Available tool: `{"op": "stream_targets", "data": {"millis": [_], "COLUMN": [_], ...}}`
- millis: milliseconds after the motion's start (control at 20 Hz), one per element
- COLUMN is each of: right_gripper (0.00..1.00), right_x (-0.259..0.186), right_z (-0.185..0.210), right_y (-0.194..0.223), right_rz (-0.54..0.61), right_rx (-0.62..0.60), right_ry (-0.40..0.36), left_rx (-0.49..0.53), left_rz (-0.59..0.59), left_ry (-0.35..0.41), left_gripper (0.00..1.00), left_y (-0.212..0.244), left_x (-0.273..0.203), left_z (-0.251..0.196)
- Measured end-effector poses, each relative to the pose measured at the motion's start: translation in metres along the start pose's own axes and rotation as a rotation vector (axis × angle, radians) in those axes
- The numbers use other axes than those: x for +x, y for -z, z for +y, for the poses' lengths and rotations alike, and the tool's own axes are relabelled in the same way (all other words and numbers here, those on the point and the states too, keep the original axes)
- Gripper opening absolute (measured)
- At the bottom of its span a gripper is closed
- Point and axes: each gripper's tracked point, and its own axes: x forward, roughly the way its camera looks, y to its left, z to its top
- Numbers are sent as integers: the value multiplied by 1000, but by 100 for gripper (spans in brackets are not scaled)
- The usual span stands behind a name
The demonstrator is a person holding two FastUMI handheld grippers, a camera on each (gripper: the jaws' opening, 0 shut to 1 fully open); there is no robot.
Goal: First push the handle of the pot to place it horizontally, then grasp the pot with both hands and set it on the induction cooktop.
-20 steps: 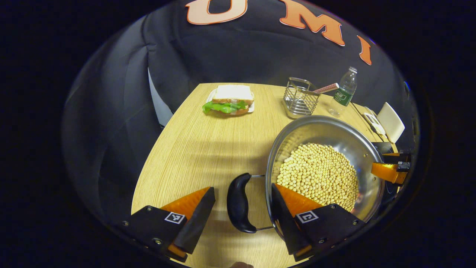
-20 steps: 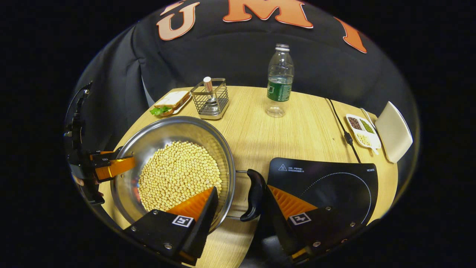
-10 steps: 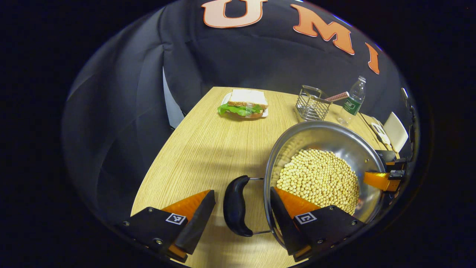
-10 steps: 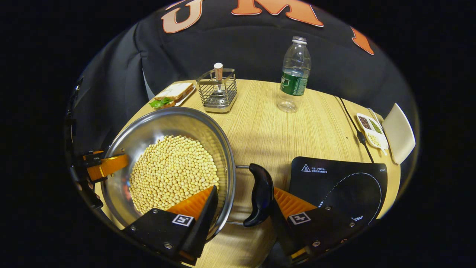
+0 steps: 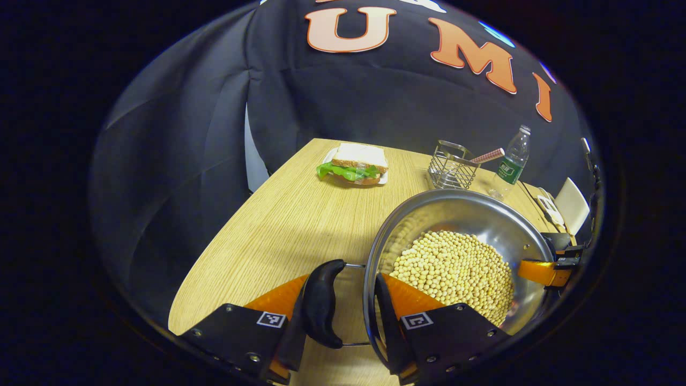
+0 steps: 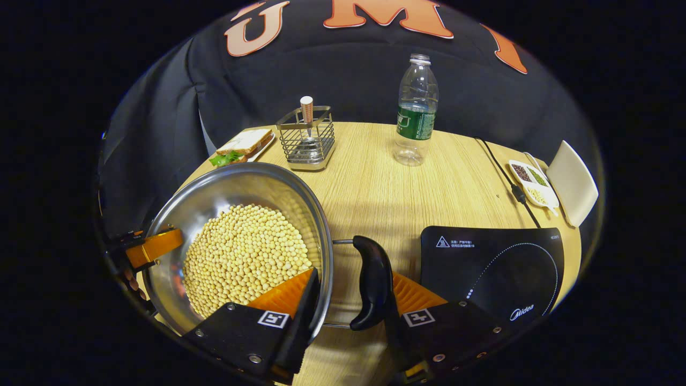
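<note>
The left gripper fingers grasp the pot by its left handle. The right gripper fingers grasp the right handle. The pot is left of the cooktop, above the counter.

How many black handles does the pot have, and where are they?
2. One handle is between the left gripper fingers; the other handle is between the right gripper fingers, on the cooktop side.

In the right gripper view, the pot of beans sits left of the cooktop on the desk; behind stand the rack, bottle and sandwich.
</note>
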Motion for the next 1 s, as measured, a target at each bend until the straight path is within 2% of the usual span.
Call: {"op": "stream_targets", "data": {"millis": [100, 350, 400, 450, 650, 800, 850, 900, 1000], "right_gripper": [53, 53, 49, 53, 53, 53, 48, 53, 53], "right_x": [-5, -36, -44, -51, -82, -102, -107, -111, -121], "right_z": [-2, -20, -26, -34, -66, -94, -104, -113, -129], "right_y": [1, -7, -10, -12, -19, -21, -23, -23, -23], "right_rz": [15, -25, -36, -44, -68, -83, -89, -94, -100], "right_rx": [29, 38, 43, 46, 66, 87, 90, 95, 105], "right_ry": [-10, -22, -22, -20, -6, 15, 21, 29, 43], "left_rx": [-19, 8, 18, 27, 63, 90, 94, 100, 112], "left_rz": [5, -42, -48, -58, -85, -100, -104, -108, -114], "left_ry": [-18, -14, -11, -8, 17, 45, 55, 64, 79], "left_gripper": [60, 61, 60, 61, 61, 61, 61, 61, 61], "left_y": [2, -15, -20, -24, -29, -27, -25, -26, -29], "left_x": [-3, -38, -47, -56, -52, -42, -42, -42, -40], "left_z": [0, 7, 6, 7, 10, 4, 4, 4, 4]}}
